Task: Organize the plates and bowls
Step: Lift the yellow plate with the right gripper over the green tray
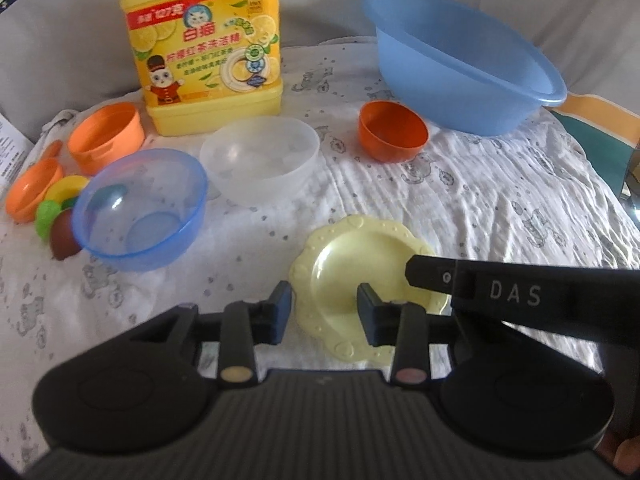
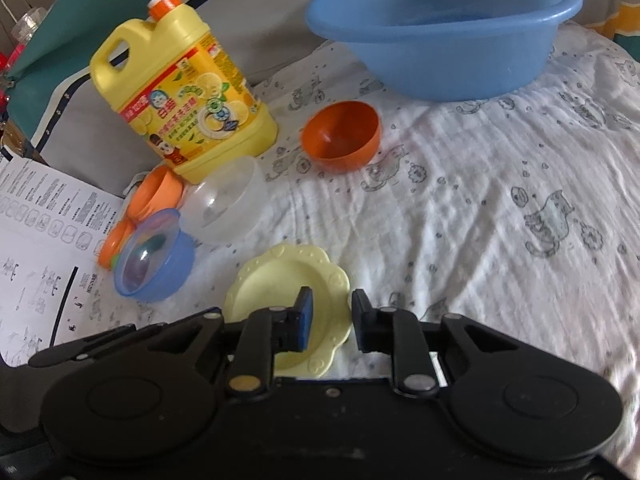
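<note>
The pale yellow plate (image 1: 352, 280) under my grippers is thin glossy plastic with a scalloped, embossed rim, lying flat on a crinkled white cloth (image 1: 500, 208) printed with small grey cats. My left gripper (image 1: 324, 308) stands narrow, one pad outside the plate's left rim and the other over its well; whether either pad touches the plastic I cannot tell. My right gripper (image 2: 330, 320) is narrower still, its left pad over the plate's inner slope and its right pad just beyond the right rim, with the rim between them; contact is unclear there too. Ahead and left of the left gripper sit a translucent blue bowl (image 1: 144, 208) and a frosted clear bowl (image 1: 260, 160), close together, with orange cups (image 1: 106, 136) and small coloured toys (image 1: 56, 216) crowded beyond them at the cloth's left edge. A dark orange bowl (image 1: 394, 132) sits ahead and right, tipped on its side, just before a large blue basin (image 1: 460, 80). A yellow detergent jug (image 1: 204, 48) stands upright straight ahead. The cloth to the right of both grippers lies bare and rumpled.
</note>
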### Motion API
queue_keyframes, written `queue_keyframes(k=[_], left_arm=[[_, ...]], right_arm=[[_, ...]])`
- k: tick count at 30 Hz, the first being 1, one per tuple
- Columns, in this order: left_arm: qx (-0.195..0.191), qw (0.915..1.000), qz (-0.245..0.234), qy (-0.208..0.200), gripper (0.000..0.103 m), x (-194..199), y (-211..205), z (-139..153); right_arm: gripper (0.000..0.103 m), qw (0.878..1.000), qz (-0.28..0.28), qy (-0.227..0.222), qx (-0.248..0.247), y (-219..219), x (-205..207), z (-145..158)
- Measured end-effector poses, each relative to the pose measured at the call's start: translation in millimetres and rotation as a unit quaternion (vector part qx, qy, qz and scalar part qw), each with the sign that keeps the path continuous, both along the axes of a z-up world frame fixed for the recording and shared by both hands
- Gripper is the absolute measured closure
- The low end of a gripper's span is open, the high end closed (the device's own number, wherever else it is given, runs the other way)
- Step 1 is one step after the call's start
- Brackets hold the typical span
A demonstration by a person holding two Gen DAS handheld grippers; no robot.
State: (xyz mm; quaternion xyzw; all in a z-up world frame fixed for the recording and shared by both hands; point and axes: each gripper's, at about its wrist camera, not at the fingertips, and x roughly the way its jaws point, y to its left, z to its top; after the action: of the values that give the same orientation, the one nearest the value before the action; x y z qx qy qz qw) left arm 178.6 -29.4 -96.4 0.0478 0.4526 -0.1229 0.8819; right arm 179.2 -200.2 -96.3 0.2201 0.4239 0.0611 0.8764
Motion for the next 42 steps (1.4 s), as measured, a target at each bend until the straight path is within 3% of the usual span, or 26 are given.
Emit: queue_keyframes(k=[14, 29, 35, 42], left_arm=[[0.001, 0.9999, 0.011, -0.013, 0.068, -56.1, 44.8, 40.5], [-0.001, 0.9971, 0.067, -0.036, 0.068, -137.9, 130.9, 79.4], [-0.008, 0.9949, 0.093, -0.037, 0.068, -166.2, 172.7, 84.9], [-0.011, 0.9933, 0.113, -0.022, 0.068, -191.8, 210.5, 74.0]], right_arm=[[0.082, 0.999, 0.032, 0.005, 0.015, 38.6, -53.8, 37.1], [0.082, 0.993, 0.116, -0.008, -0.008, 129.5, -117.5, 82.5], [0.082, 0.988, 0.154, -0.01, -0.021, 174.2, -136.6, 90.3], [0.082, 0.981, 0.189, 0.011, -0.032, 213.2, -146.4, 78.9]])
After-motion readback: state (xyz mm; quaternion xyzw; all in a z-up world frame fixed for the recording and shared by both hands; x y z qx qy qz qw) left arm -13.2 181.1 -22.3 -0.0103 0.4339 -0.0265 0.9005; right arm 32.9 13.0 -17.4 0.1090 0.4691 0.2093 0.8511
